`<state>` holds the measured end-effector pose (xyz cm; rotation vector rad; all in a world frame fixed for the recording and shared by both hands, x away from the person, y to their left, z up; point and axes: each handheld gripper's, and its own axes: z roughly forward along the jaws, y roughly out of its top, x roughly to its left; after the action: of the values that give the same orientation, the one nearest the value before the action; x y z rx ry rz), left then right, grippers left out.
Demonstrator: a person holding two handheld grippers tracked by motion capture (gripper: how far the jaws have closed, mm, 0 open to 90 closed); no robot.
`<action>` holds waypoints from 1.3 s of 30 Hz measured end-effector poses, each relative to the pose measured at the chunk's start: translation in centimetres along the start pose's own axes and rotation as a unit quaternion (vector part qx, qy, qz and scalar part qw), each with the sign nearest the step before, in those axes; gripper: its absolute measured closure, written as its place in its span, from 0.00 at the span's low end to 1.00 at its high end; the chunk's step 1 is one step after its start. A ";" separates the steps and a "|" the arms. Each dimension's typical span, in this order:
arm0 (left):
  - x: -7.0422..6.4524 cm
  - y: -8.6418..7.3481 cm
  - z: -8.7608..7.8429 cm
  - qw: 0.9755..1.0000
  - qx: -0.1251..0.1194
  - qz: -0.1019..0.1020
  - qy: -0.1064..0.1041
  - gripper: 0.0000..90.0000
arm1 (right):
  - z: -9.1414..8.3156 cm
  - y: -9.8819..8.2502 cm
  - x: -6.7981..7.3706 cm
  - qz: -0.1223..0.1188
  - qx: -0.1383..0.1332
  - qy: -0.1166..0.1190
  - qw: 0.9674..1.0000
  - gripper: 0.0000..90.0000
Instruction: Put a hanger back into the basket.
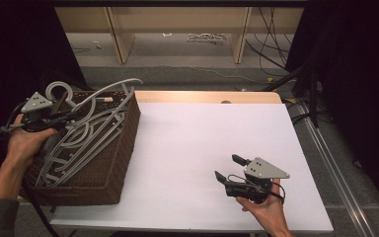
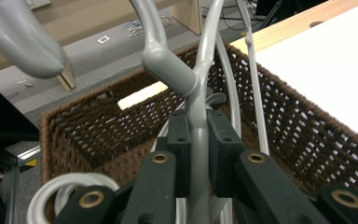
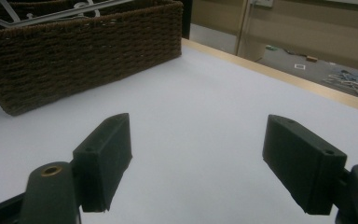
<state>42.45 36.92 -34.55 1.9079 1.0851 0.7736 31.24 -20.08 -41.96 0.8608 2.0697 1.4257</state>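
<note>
At the left edge of the table [image 1: 202, 148], a brown wicker basket [image 1: 121, 148] holds a heap of grey plastic hangers [image 1: 86, 136], several lying flat and overlapping so that it is hard to tell how many there are. Their lower ends are lost in the dark inside of the basket. One grey hanger [image 2: 198, 107] is lifted partly above the rim, its hook [image 1: 59, 91] curling up near the basket's far left corner. The left gripper [image 2: 198, 140] is clamped on this hanger's neck just below the fork where hook and arms meet; in the left gripper view both pads press flat against the grey stem. The hook's tip is cut off at the top of that view. The person's left hand [image 1: 22, 143] holds this gripper over the basket's left side.

Near the table's front edge, toward its right side, the right gripper [image 1: 225, 168] rests low in the right hand [image 1: 264, 207], pointing toward the basket. Its jaws stand wide apart with nothing between them, just white tabletop.
</note>
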 end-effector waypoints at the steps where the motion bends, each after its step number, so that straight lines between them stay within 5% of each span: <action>1: 0.1 -0.2 -0.1 1.000 -0.001 -0.002 -0.001 0.90 | 0.0 0.0 0.0 0.000 -0.001 -0.001 1.000 0.27; 12: 1.6 -2.9 -0.9 0.999 0.025 -0.017 0.015 0.90 | 0.0 0.0 0.0 -0.001 0.005 0.001 1.000 0.27; 19: 1.7 -3.8 0.1 0.998 0.048 -0.021 0.016 0.90 | 0.1 0.0 0.0 -0.001 0.003 0.000 1.000 0.27; 21: 1.8 -3.7 0.1 0.997 0.076 0.003 0.012 0.90 | 0.1 -0.1 0.0 -0.001 0.004 0.000 1.000 0.27; 22: 1.5 -3.8 0.5 0.997 0.068 -0.015 0.015 0.90 | 0.1 -0.1 0.0 0.000 0.004 0.000 1.000 0.27; 23: 1.7 -3.8 0.4 0.996 0.090 0.006 0.013 0.90 | 0.1 -0.1 -0.1 0.000 0.004 0.000 1.000 0.27; 29: 1.8 -5.5 1.4 0.993 0.120 -0.001 0.011 0.90 | 0.1 -0.1 0.0 0.001 0.002 -0.001 1.000 0.27; 35: 1.5 -5.6 2.0 0.992 0.125 0.005 0.001 0.90 | 0.1 -0.1 -0.1 0.001 0.003 -0.002 1.000 0.27; 37: 1.1 -5.8 2.4 0.994 0.113 -0.007 0.000 0.90 | 0.1 -0.1 -0.1 0.001 0.004 -0.001 1.000 0.27; 39: 0.9 -5.8 2.7 0.992 0.126 0.002 0.000 0.89 | 0.1 -0.1 -0.1 0.002 0.004 -0.001 1.000 0.27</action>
<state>42.68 38.67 -40.72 2.1199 1.2269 0.6626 31.37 -20.13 -42.08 0.8686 2.0744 1.4202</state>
